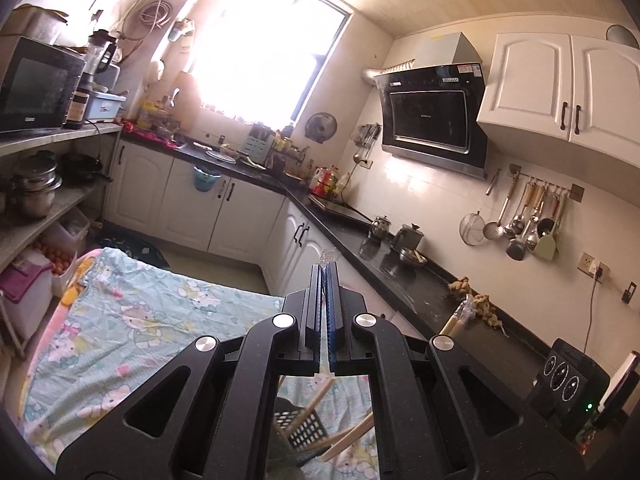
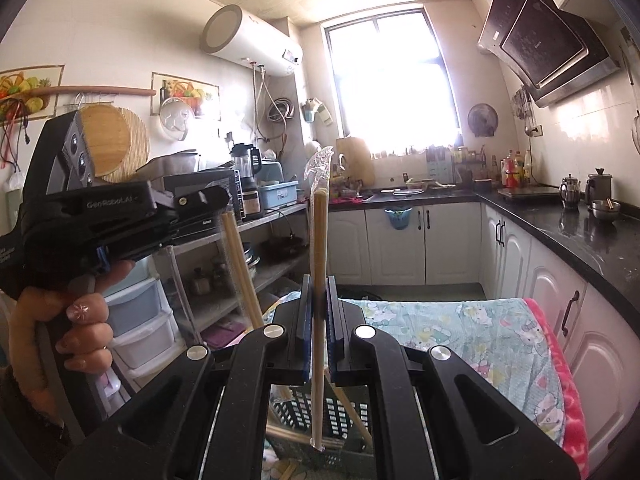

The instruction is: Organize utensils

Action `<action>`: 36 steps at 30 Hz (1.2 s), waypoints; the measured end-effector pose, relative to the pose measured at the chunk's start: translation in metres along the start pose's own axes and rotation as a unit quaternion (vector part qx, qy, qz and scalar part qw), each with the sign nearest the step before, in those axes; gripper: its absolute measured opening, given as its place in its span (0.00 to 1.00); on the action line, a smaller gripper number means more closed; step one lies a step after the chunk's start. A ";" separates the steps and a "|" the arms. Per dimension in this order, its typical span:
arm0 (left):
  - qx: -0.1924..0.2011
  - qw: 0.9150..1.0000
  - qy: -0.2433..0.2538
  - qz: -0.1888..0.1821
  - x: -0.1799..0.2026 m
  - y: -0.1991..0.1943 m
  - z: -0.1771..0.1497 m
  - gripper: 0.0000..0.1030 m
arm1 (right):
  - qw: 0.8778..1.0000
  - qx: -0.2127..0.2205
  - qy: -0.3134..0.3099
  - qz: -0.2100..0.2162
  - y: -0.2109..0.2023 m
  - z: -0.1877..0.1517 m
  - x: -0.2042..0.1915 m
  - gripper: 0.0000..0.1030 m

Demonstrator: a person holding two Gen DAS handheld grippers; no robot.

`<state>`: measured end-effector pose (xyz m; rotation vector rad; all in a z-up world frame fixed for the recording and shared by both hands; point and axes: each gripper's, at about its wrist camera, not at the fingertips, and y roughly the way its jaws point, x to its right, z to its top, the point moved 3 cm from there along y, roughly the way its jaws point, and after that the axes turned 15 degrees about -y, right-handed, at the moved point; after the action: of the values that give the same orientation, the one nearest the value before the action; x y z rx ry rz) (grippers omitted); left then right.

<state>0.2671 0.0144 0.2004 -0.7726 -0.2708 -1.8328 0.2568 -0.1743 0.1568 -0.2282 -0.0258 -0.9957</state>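
My right gripper [image 2: 319,280] is shut on a pair of wrapped wooden chopsticks [image 2: 320,232] and holds it upright above a dark slotted basket [image 2: 332,416] with several chopsticks in it. My left gripper [image 1: 325,270] is shut on the clear wrapper tip [image 1: 326,257] of another wrapped chopstick pair; in the right wrist view that pair [image 2: 240,264] hangs down from the left gripper [image 2: 208,196], held high at the left. The basket [image 1: 304,428] also shows below the left gripper's body.
A table with a Hello Kitty cloth [image 1: 140,320] lies below both grippers. A black counter [image 2: 580,236] with pots runs along the right. Shelves with a microwave [image 1: 36,84] stand at the left. Ladles hang on the wall [image 1: 520,220].
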 end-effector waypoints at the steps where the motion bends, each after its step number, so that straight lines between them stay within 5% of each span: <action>1: 0.000 1.000 -0.001 0.000 -0.002 0.001 0.000 0.00 | 1.000 0.000 0.000 -0.001 0.002 -0.001 0.000 0.06; 36: -0.060 0.997 0.016 0.041 -0.063 0.040 -0.069 0.00 | 0.997 -0.069 -0.017 -0.017 0.079 -0.088 -0.016 0.06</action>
<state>0.2903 0.0097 0.1017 -0.8257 -0.1075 -1.7948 0.3067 -0.1371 0.0546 -0.3708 0.0085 -1.0283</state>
